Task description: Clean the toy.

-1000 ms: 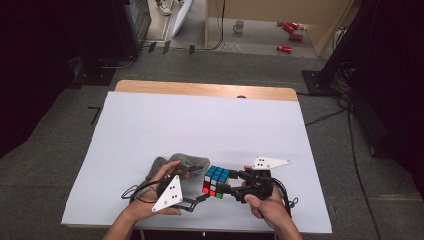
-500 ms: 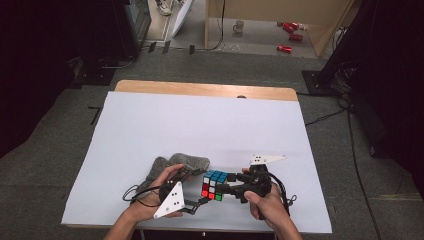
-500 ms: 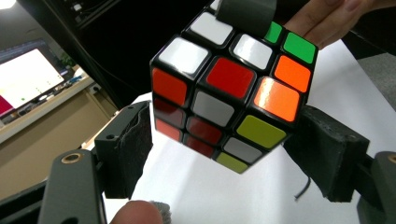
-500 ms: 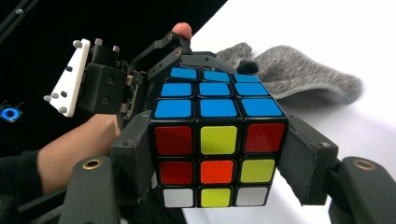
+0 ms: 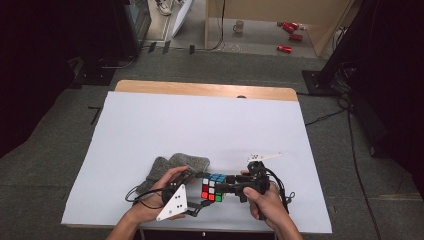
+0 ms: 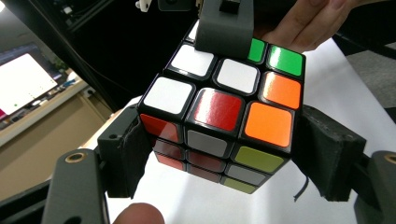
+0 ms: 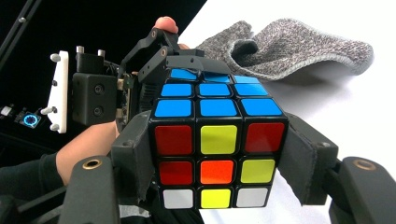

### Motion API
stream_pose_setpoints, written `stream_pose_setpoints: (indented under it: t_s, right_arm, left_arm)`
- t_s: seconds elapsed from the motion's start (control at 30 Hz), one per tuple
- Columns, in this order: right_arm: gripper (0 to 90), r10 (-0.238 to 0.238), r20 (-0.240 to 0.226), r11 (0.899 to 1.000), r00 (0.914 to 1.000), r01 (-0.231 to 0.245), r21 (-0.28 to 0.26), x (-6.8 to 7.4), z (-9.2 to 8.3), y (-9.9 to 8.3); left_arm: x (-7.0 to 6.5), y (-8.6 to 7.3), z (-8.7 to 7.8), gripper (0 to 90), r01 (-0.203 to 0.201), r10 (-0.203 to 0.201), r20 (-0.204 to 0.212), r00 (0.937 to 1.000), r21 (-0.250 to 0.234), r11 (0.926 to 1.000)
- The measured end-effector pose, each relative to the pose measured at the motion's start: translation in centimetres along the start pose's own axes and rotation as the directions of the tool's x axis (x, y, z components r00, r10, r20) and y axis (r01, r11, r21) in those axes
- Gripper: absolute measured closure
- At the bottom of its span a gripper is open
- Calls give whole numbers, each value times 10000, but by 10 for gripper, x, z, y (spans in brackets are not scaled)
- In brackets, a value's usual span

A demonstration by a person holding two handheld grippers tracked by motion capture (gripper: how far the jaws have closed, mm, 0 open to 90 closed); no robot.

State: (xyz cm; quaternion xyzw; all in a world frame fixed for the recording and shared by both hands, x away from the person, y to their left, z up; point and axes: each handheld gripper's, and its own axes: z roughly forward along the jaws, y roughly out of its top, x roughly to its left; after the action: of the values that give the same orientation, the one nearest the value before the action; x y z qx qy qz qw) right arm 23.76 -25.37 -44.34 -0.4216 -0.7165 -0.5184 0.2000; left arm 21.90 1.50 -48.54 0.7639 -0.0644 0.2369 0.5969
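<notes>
High view: white table sheet is taking up the middle of the frame, with a strip of wooden edge along its top. Both forearms are coming in from the bottom edge and meeting at lower centre.

Grey knitted cloth is lying crumpled on the sheet, lower centre-left, just above the left hand. In the right gripper view the same cloth is sitting at upper right, behind the cube and apart from it.

Right hand is holding the right gripper roughly level, jaws pointing toward frame left. Left gripper is coming at the cube from the other side.

Rubik's cube is sitting between the two grippers, lower centre of the frame, near the sheet's bottom edge. Whether it is resting on the sheet or raised off it cannot be told from here.

Right gripper view: right gripper is gripping the cube, both pads pressing flat on opposite sides of the lower layers. Blue face is pointing up, a mixed red, yellow, orange and white face toward the camera.

Left gripper view: left gripper is straddling the cube, and its jaws have just been closing in. Left pad is touching the cube's side; right pad is sitting just beside the opposite side, with contact there not clear. White, red and orange stickers are showing on the near face, green at upper right.
</notes>
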Motion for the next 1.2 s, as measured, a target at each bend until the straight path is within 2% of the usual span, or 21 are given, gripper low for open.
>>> stream_pose_setpoints:
  t_s: [0.07,0.1,0.17,0.2,0.27,0.37,0.5,0.73,0.97,1.2]
  right_arm:
    - [350,62,-13,10000,10000,-62,-11,0,0,0]
    - [349,-50,26,9999,10000,50,-114,0,0,0]
    - [349,-18,-33,9998,10000,17,-214,-1,-2,0]
    - [346,40,-253,9995,9997,-49,-325,-2,-5,1]
    - [347,1,-344,9993,9994,-13,-367,-3,-6,1]
    - [347,109,-428,9994,9990,-123,-332,-4,-6,1]
    - [347,300,-553,9988,9980,-321,-375,-7,-6,1]
    - [342,291,-593,9987,9978,-315,-402,-7,-6,0]
    - [325,267,-711,9984,9971,-302,-481,-7,-6,0]
    - [238,98,-575,9990,9983,-123,-434,-7,-6,0]
  left_arm:
    - [1,0,0,266,53,-53,54,10000,-16,10000]
    - [2,-1,-2,294,220,-221,320,9992,31,9998]
    - [3,-1,-2,329,341,-341,433,9985,-2,9994]
    - [3,-1,-3,349,526,-523,562,9971,-42,9986]
    - [5,1,-3,350,915,-903,774,9929,-113,9957]
    - [6,1,-3,350,1103,-1096,858,9903,-33,9939]
    - [6,1,-2,351,1238,-1232,857,9887,-25,9923]
    - [7,1,-2,351,1403,-1392,920,9860,-55,9901]
    - [9,2,-3,351,1782,-1762,1083,9784,-93,9839]
    - [8,3,-4,351,1721,-1691,1004,9805,-220,9848]
